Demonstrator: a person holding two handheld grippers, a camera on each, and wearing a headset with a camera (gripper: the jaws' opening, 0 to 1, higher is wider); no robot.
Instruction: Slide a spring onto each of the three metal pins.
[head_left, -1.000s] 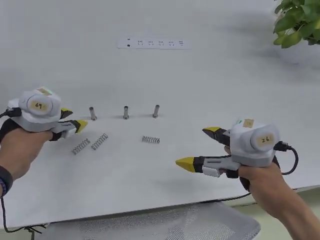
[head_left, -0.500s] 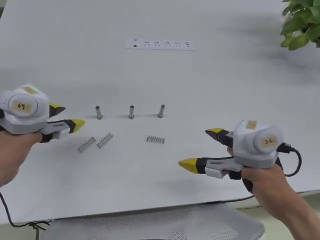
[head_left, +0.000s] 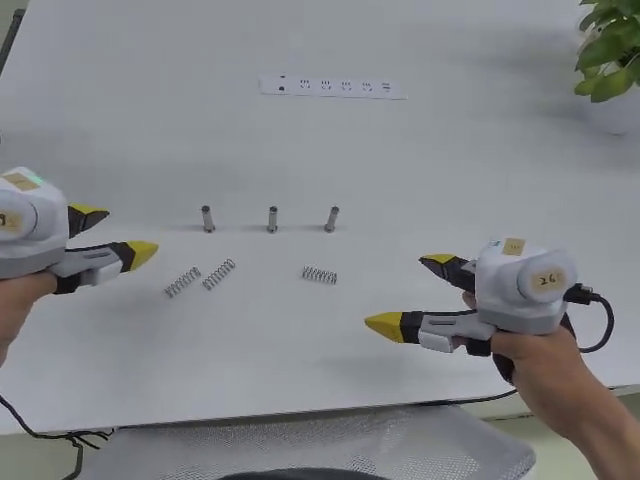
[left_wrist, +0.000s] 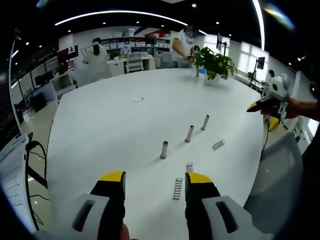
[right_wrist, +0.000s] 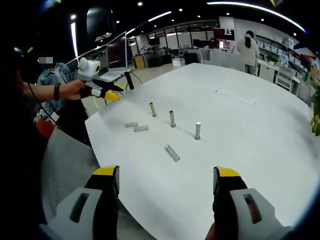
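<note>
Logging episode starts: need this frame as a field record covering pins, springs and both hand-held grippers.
pins: three metal pins, upright in a row, all bare
springs: three springs, lying loose on the table in front of the pins
left hand-held gripper: open, empty, left of the pins
right hand-held gripper: open, empty, right of the springs
progress: no spring on a pin yet

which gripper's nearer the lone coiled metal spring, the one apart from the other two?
Right. The right gripper hovers close on the lone coiled metal spring's right; the left gripper is much farther off to its left.
</note>
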